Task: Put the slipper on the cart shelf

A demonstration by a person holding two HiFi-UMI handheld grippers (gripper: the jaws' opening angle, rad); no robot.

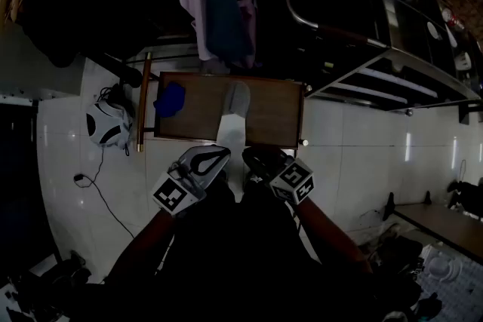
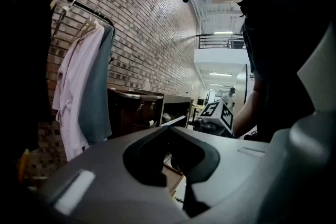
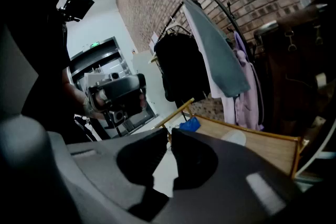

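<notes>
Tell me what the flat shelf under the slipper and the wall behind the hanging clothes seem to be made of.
The shelf looks like wood: brown, matt, with a paler raised rim, though no grain shows. The wall is bare brick, reddish, with pale mortar lines between the courses.

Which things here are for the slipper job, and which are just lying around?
For the job:
- grey slipper
- metal cart shelf
- left gripper
- right gripper

Just lying about:
- blue thing
- wooden board under the slipper
- hanging clothes
- black-and-white thing on the floor
</notes>
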